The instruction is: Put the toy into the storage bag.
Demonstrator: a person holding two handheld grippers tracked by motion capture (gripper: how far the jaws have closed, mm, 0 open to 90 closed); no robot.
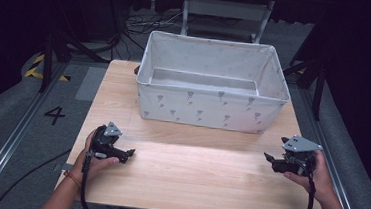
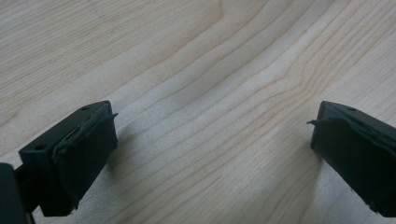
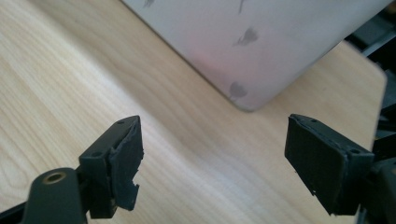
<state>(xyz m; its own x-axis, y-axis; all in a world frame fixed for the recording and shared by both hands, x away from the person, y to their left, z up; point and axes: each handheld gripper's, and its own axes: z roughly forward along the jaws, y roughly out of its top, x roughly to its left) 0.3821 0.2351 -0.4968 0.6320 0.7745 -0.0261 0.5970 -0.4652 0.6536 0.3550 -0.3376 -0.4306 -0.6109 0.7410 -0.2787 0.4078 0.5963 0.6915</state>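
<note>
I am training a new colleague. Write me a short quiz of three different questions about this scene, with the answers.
1. True or false: the fabric bin has something lying inside it.
2. Multiple choice: what is between the jaws of the left gripper? A) a cloth B) nothing, with bare wooden table beyond C) a corner of the bin
3. Short answer: which gripper's own camera shows a corner of the bin?

Key
1. False: its inside looks empty in the high view.
2. B: the jaws stand wide apart over bare wood.
3. The right gripper; its open jaws point toward the bin's rounded corner and hold nothing.
</note>
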